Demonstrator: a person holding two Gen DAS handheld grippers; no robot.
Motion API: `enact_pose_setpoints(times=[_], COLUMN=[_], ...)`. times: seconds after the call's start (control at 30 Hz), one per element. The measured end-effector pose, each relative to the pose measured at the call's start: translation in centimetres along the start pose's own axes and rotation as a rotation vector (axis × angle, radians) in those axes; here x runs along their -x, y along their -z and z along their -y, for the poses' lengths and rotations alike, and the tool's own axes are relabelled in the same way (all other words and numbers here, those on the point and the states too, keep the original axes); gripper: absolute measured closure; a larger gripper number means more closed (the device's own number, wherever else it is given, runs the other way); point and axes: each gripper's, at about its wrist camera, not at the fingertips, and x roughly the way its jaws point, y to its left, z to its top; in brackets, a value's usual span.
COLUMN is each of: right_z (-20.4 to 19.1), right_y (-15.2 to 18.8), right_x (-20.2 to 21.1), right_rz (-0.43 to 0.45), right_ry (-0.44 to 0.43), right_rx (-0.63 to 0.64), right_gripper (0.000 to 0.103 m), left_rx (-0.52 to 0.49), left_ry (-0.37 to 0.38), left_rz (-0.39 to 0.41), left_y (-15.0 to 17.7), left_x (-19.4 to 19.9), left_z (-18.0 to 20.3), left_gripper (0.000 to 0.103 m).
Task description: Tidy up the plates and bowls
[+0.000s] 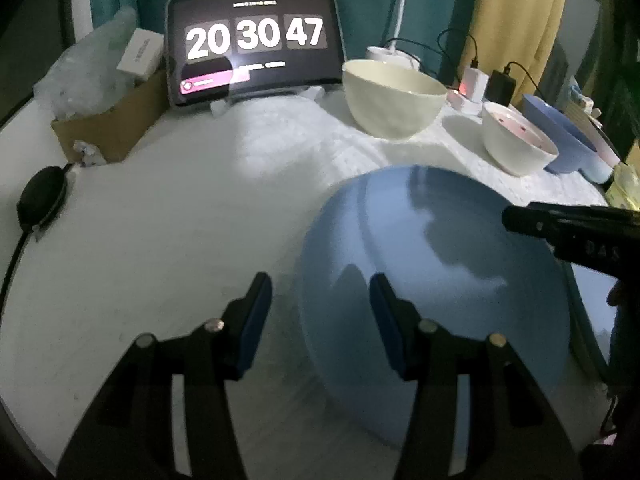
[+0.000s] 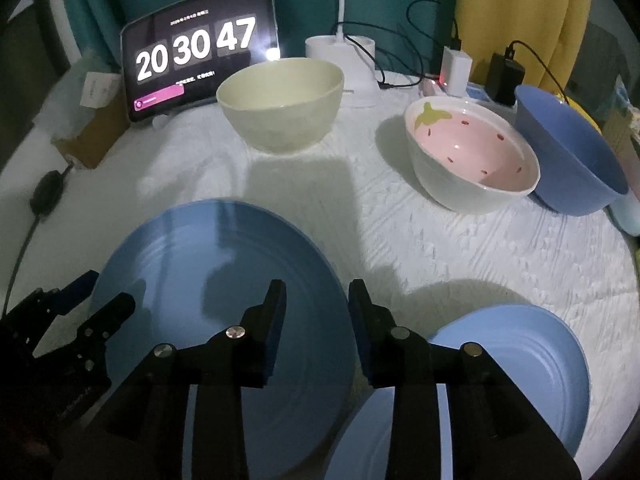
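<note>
The big blue plate (image 2: 208, 280) sits near the front edge of the table (image 2: 400, 240), toward its left half, and it looks tilted, its right rim raised over a second, paler blue plate (image 2: 516, 344) that lies just beside it at the front right. The right gripper (image 2: 317, 304) has its two fingers apart, one on each side of that raised rim, but I cannot tell if the pads already touch it. The left gripper (image 1: 320, 308) is also apart, hovering across the plate's left rim, holding nothing. I judge the plate to be stiff and smooth, probably glazed or hard plastic, so it may slip between the pads; the rim is the only place thin enough to pinch, and a firm, deep bite there seems wiser than the very edge. If it is ceramic it will be heavy for a one-side grip and could chip when set down. Along the back edge stand a cream bowl (image 2: 280, 108), a strawberry bowl (image 2: 472, 160) and, touching it, a blue bowl (image 2: 572, 160) in the right corner. A tablet (image 2: 200, 68) showing a clock leans behind them.
</note>
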Motion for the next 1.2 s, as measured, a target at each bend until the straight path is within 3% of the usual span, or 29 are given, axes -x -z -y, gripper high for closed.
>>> enact_pose_setpoints(times=[0.17, 0.37, 0.47, 1.2], right_z=[0.1, -0.3, -0.4, -1.9], right_y=[0.2, 0.4, 0.4, 0.8], right_x=[-2.0, -1.9, -1.9, 1.3], right_rz=[-0.097, -0.085, -0.084, 0.002], right_ry=[0.008, 0.01, 0.007, -0.009], right_rx=[-0.014, 0.009, 0.023, 0.055], right_gripper=[0.066, 0.068, 0.081, 0.083], left_rx=[0.0, -0.004, -0.009, 0.004], left_ry=[0.012, 0.017, 0.013, -0.013], left_rz=[-0.017, -0.008, -0.006, 0.054], left_y=[0.2, 0.3, 0.4, 0.4], left_x=[-0.5, -0.5, -0.5, 2.5], left_z=[0.1, 0.1, 0.2, -0.7], left_gripper=[0.051, 0.051, 0.052, 0.055])
